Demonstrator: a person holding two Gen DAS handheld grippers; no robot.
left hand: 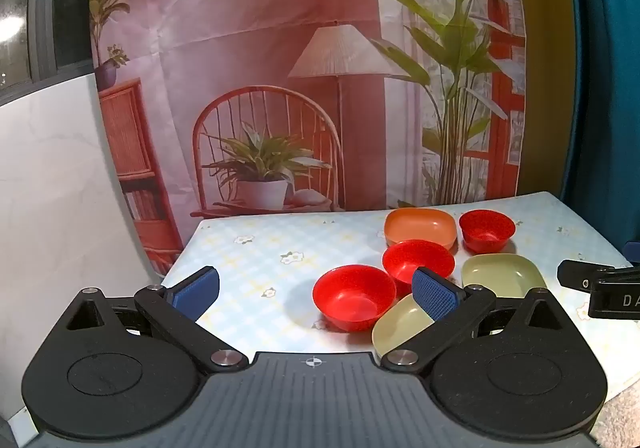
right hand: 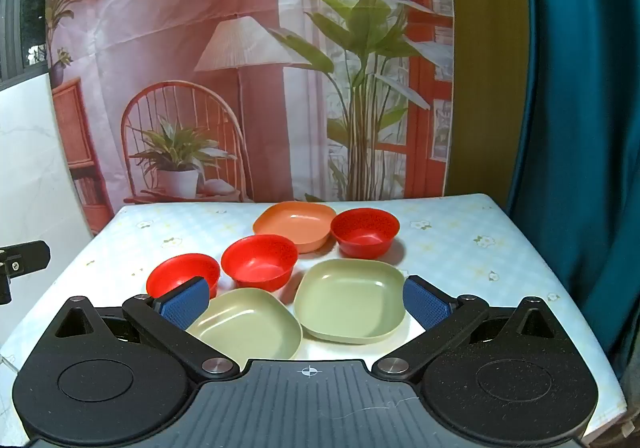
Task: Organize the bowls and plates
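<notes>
Three red bowls, two pale green square plates and one orange square plate sit on the table. In the right wrist view: near-left red bowl (right hand: 182,274), middle red bowl (right hand: 259,260), far red bowl (right hand: 365,231), orange plate (right hand: 295,225), left green plate (right hand: 248,323), right green plate (right hand: 350,299). My right gripper (right hand: 306,304) is open and empty, held above the two green plates. In the left wrist view my left gripper (left hand: 316,294) is open and empty, near the closest red bowl (left hand: 352,300) and a green plate (left hand: 400,324).
The table (right hand: 460,244) has a light blue checked cloth with flowers. A printed backdrop (right hand: 240,68) hangs behind it and a teal curtain (right hand: 580,128) is at the right. The right gripper shows at the left wrist view's right edge (left hand: 600,288).
</notes>
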